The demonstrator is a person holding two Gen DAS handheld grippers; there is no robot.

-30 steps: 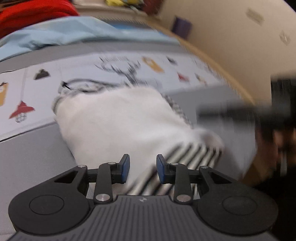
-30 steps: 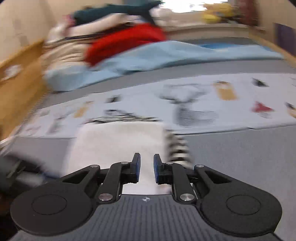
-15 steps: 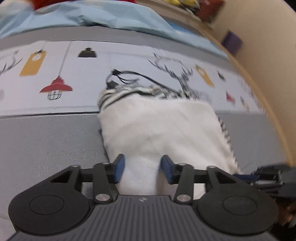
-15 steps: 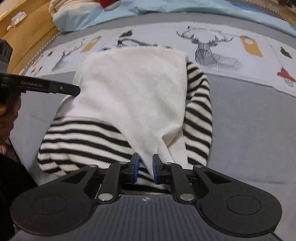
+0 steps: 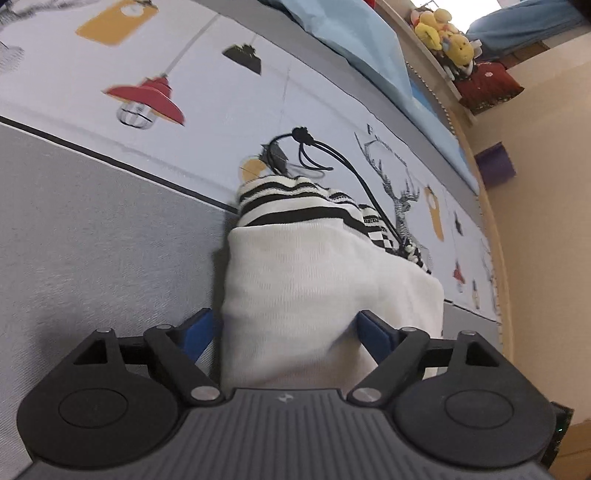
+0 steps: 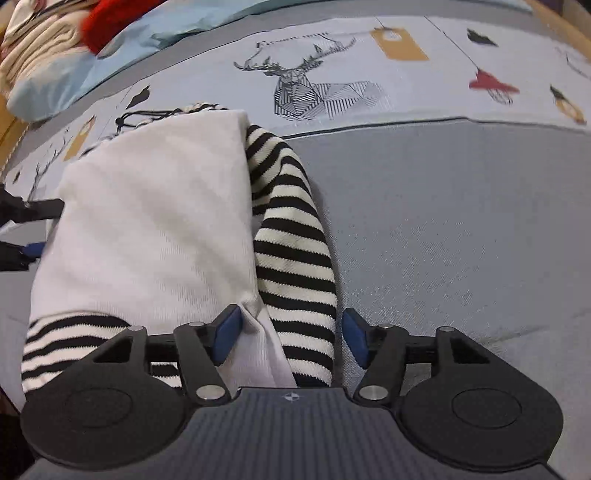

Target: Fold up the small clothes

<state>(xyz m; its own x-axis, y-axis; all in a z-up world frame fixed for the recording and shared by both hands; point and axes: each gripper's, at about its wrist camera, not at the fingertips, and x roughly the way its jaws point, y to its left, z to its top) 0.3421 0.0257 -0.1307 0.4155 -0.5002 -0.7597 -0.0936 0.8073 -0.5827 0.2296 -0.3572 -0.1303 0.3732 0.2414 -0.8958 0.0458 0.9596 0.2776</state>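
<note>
Both grippers, left [image 5: 284,334] and right [image 6: 291,334], have just been opened; the folded garment [image 6: 155,218] is laid lengthwise away from them, released.

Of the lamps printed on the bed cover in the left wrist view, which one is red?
The lamp with the wide red shade and caged bulb, left of the striped garment. The black lamp hangs farther up, and the yellow one is at the top edge.

The garment's [image 6: 155,221] near hem is hidden under both gripper bodies, the left gripper [image 6: 22,236] is cut off at the picture's left edge, and the clothes pile [image 6: 44,40] at the bed's far corner is blurred.
</note>
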